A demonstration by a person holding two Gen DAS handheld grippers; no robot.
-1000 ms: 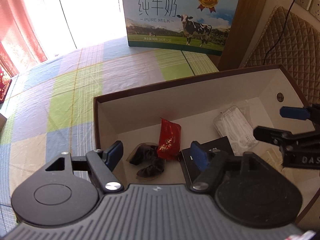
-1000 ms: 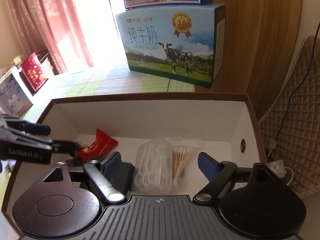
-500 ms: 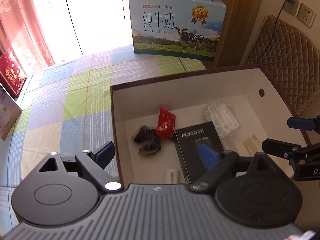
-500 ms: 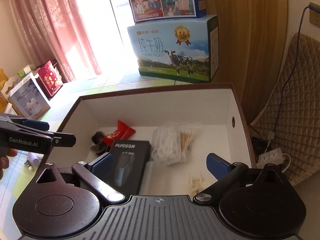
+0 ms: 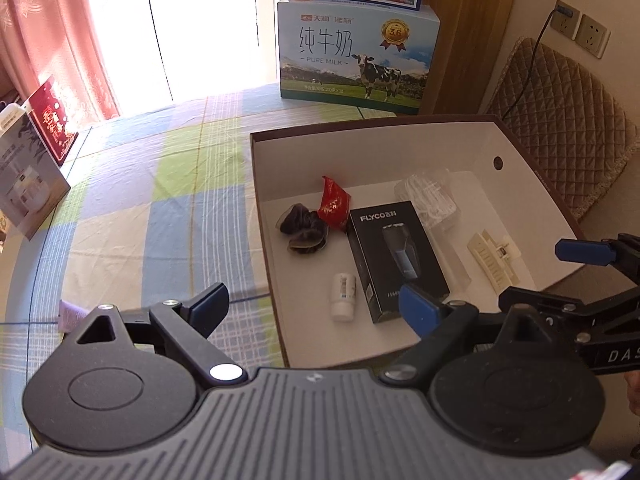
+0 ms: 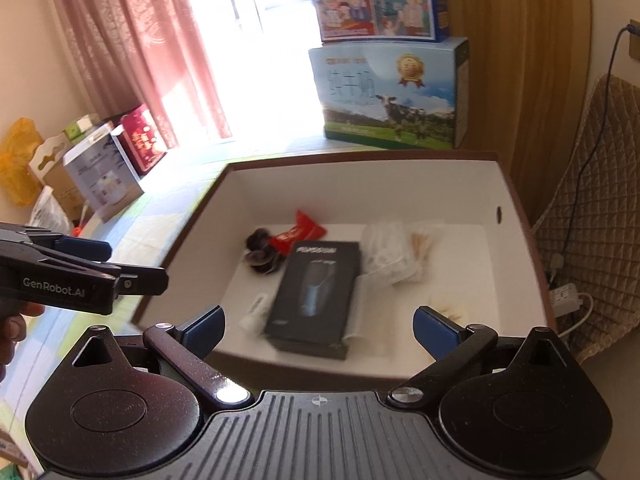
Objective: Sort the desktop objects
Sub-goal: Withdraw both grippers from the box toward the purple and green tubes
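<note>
Inside the white-lined cardboard box [image 5: 520,152], a glossy black rectangular carton [image 5: 394,260] (both hand-held grippers spread, empty).

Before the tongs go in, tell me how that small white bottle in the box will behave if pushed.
The white bottle lies on its side on the box floor, so it will probably roll sideways when nudged. It looks small and plastic, likely light. The black carton beside it may stop a roll that way.
</note>
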